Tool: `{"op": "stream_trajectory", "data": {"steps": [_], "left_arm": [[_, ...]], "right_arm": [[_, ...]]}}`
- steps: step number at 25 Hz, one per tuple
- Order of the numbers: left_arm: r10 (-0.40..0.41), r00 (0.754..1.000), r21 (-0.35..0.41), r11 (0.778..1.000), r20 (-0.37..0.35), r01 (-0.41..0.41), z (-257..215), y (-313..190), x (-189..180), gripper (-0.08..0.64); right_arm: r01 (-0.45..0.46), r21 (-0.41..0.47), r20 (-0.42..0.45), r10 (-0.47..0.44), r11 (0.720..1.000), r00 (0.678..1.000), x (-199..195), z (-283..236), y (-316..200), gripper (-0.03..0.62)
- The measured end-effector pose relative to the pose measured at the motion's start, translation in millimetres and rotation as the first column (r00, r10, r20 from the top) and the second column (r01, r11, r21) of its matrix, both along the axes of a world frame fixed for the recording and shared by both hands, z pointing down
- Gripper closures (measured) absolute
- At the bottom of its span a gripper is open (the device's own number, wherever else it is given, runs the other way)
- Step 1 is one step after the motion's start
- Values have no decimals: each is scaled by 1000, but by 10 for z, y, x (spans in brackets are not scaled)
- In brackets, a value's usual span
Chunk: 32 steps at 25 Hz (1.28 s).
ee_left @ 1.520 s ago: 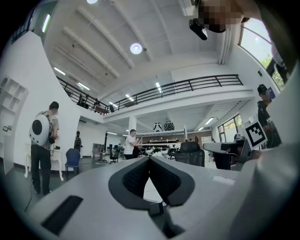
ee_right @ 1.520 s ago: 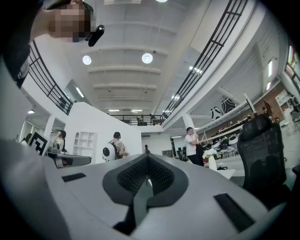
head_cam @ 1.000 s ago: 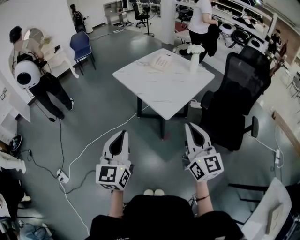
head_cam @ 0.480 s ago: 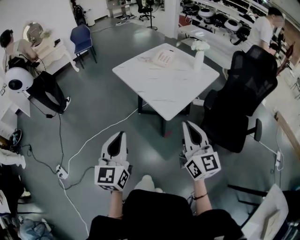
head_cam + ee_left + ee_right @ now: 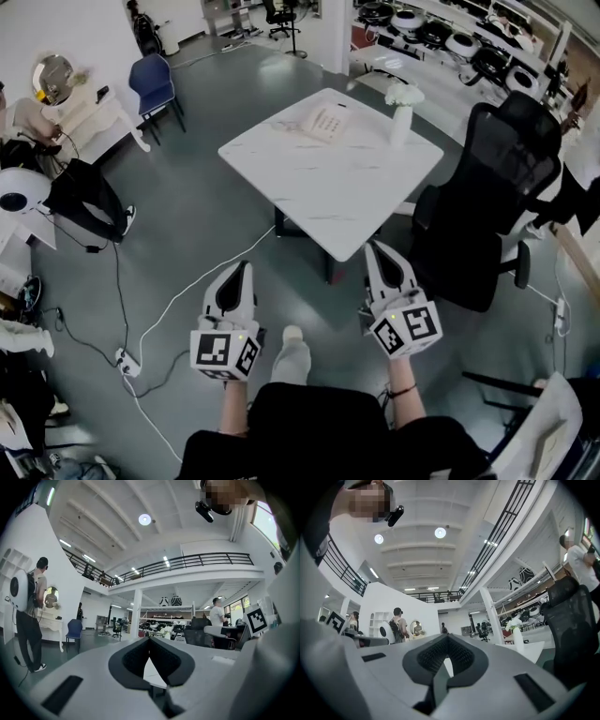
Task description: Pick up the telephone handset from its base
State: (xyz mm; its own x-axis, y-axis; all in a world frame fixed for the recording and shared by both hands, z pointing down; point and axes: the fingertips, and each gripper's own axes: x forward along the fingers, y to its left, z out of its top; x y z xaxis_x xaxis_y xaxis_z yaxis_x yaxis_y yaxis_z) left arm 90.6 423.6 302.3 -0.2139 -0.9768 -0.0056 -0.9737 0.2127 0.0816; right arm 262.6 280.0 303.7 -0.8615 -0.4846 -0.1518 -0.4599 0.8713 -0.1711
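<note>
The telephone [image 5: 325, 123], pale with its handset on the base, sits at the far side of the white square table [image 5: 319, 183]. Both grippers are held level over the floor, short of the table's near corner and well away from the phone. My left gripper [image 5: 247, 268] is shut and empty; in the left gripper view [image 5: 149, 639] its jaws meet at the tip. My right gripper [image 5: 376, 249] is shut too, with nothing in it [image 5: 447, 637]. The phone does not show in either gripper view.
A white vase with flowers [image 5: 401, 117] stands on the table right of the phone, also visible as the vase [image 5: 516, 631]. A black office chair [image 5: 487, 187] is at the table's right. A white cable [image 5: 173, 305] and power strip [image 5: 124, 360] lie on the floor at left. A person [image 5: 80, 192] stands far left.
Both grippers have moved forward together and the table's near corner now lies closer to them. The person at the left has slid toward the picture's edge. Jaws stayed shut.
</note>
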Motion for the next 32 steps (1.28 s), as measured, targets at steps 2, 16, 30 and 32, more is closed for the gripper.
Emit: {"op": "stream_trajectory", "data": {"steps": [2, 16, 30, 32], "left_arm": [[23, 1000, 11, 1000, -9, -22, -21, -171, -160, 561], [148, 989, 1, 989, -19, -148, 62, -1253, -1230, 561], [212, 976, -6, 977, -43, -213, 225, -1835, -1625, 561], [224, 974, -11, 974, -45, -225, 255, -1942, -1685, 561]], "right_arm": [[-13, 2, -10, 13, 1000, 1000, -159, 3, -126, 600], [-122, -27, -24, 121, 992, 992, -1170, 161, -1008, 600], [-169, -45, -46, 167, 985, 985, -1570, 294, -1564, 600], [-172, -42, -51, 170, 984, 984, -1646, 306, -1674, 600]]}}
